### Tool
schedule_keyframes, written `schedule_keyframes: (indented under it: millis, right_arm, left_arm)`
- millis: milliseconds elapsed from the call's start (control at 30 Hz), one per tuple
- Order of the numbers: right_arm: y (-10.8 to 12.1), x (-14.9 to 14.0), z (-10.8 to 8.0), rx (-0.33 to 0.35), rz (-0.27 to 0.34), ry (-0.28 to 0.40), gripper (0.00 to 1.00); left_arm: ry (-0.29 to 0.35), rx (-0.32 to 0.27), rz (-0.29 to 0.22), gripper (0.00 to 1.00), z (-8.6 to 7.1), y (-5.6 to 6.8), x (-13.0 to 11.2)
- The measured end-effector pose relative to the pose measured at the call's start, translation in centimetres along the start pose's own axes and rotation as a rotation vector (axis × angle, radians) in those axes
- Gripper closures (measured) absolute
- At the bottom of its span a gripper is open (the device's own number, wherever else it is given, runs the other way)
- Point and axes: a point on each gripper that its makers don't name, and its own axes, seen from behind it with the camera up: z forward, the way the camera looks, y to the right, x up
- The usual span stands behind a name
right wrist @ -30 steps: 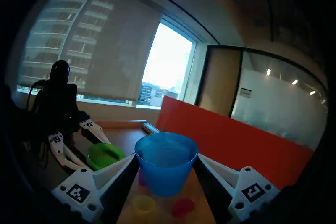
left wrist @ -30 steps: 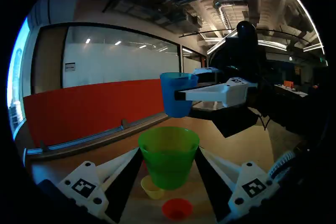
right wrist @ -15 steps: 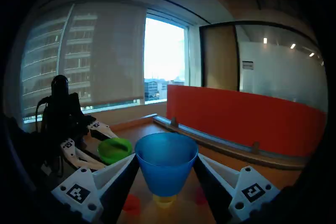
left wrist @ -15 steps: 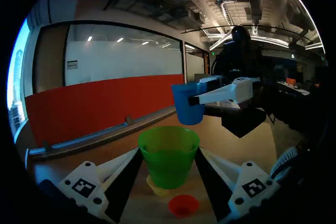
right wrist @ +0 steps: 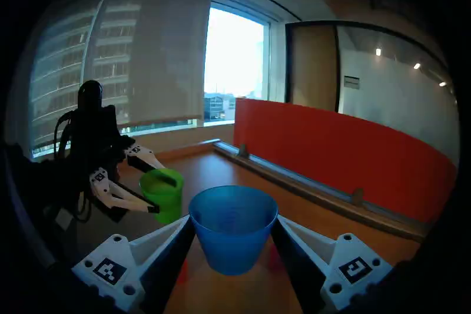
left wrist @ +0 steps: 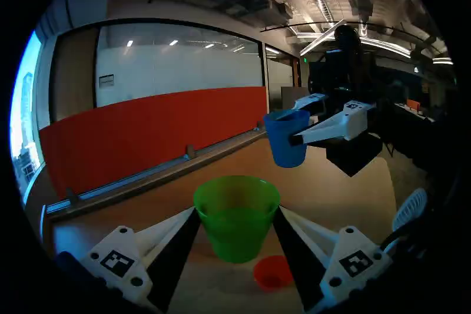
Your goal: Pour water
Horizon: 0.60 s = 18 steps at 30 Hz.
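Observation:
In the left gripper view my left gripper [left wrist: 237, 237] is shut on a green cup [left wrist: 236, 215], held upright above the wooden table [left wrist: 329, 187]. Farther off to the right, my right gripper [left wrist: 294, 135] holds a blue cup [left wrist: 286, 137] in the air. In the right gripper view my right gripper [right wrist: 233, 246] is shut on the blue cup [right wrist: 232, 234], upright over the table. To the left, the left gripper [right wrist: 154, 198] carries the green cup [right wrist: 162, 194], with a dark hand and device behind it.
A small red cup [left wrist: 272, 271] stands on the table below the green cup. A red partition [right wrist: 347, 149] with a metal rail runs along the table's far edge. Windows with blinds [right wrist: 141, 72] lie beyond. A white fan-like object [left wrist: 409, 211] sits at the right.
Both grippers have moved apart and lower, with the cups still held. The yellow cup has dropped out of sight in both views; the red cup has shifted right in the left gripper view.

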Motion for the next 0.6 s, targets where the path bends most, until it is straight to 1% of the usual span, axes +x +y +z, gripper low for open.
schedule_keyframes:
  millis: [267,400,600]
  right_arm:
    - [0.7,-3.8,0.4,0.001,-0.028,-0.088,0.11]
    - [1.0,-5.9,0.8,0.006,-0.041,-0.138,0.11]
    - [0.7,-8.8,1.7,0.039,-0.048,-0.2,0.11]
  left_arm:
    - [-0.073,-0.001,-0.002,0.16,1.0,-0.8,-2.9]
    - [-0.125,-0.004,0.002,0.16,1.6,-1.2,-4.8]
    - [-0.21,-0.023,0.01,0.16,2.3,-1.5,-7.7]
